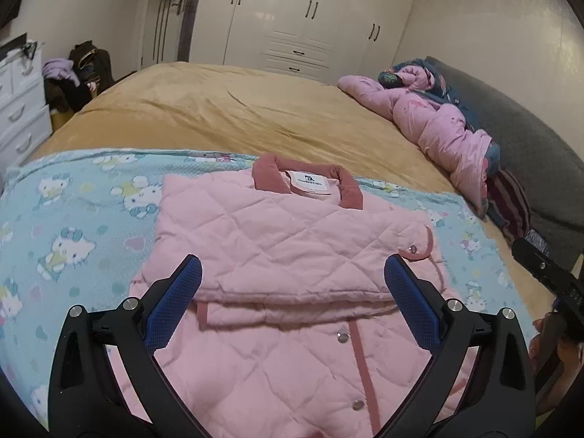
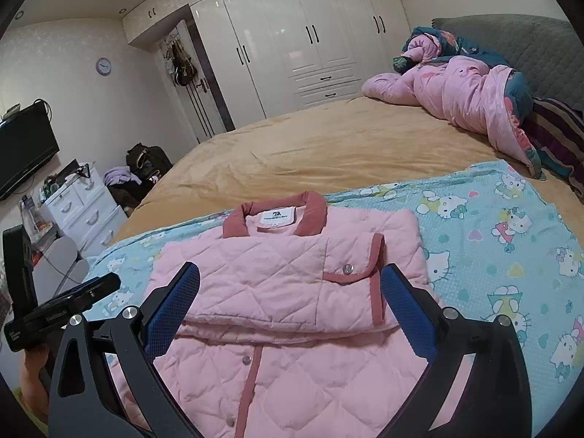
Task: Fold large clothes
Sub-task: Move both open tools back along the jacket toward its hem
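A pink quilted jacket [image 1: 277, 241] [image 2: 270, 273] with a darker pink collar lies on a light blue cartoon-print sheet [image 1: 80, 219] [image 2: 492, 226] on the bed. Its sleeves are folded across the chest, and the snap front lies toward me. My left gripper [image 1: 294, 273] hangs open just above the jacket's middle, nothing between its blue pads [image 1: 175, 299]. My right gripper [image 2: 290, 281] is open too, hovering over the same fold with blue pads [image 2: 408, 310] apart. The other gripper's black body shows at each view's edge.
The bed has a tan cover [image 1: 237, 109] beyond the sheet. A crumpled pink and blue quilt [image 1: 438, 116] [image 2: 467, 87] lies by the grey headboard. White wardrobes [image 2: 292, 36], a white drawer unit [image 2: 80, 211] and a clothes pile [image 1: 76, 73] stand past the bed.
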### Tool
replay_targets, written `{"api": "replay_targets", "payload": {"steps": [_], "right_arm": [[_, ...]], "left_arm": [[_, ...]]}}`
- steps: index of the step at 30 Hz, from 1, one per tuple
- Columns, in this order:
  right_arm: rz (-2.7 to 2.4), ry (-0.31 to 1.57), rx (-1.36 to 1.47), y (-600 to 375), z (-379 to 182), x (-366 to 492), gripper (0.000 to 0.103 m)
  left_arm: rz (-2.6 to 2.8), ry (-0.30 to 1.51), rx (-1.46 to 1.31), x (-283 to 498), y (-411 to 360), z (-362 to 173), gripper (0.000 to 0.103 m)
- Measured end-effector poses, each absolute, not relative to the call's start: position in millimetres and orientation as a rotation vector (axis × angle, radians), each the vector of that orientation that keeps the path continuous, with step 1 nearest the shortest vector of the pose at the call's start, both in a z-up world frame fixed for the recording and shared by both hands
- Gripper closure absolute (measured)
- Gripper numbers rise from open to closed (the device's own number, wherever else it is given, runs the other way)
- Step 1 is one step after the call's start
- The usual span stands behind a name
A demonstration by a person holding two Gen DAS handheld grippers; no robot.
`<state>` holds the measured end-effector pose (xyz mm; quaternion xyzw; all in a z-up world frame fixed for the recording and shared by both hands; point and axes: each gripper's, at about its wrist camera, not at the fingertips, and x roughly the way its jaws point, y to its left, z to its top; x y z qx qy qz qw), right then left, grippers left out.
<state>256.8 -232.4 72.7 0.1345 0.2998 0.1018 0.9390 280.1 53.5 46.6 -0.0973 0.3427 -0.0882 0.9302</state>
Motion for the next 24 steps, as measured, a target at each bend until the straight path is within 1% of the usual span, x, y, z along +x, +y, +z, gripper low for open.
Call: {"api": "replay_targets", "payload": {"steps": [12,18,24], "right_arm": [[0.216,0.581,0.261,-232,100,222,0.004],[0.207,0.580,0.242,-237,107,200,0.004],[0.203,0.589,0.226,-241,111,180,0.004]], "left_arm": [[-0.185,0.677,-0.186,238,52,63,0.009],[-0.227,0.683,-0.217,216,53,66,0.009],[-0.207,0.689,-0.190,194,53,68,0.009]]}}
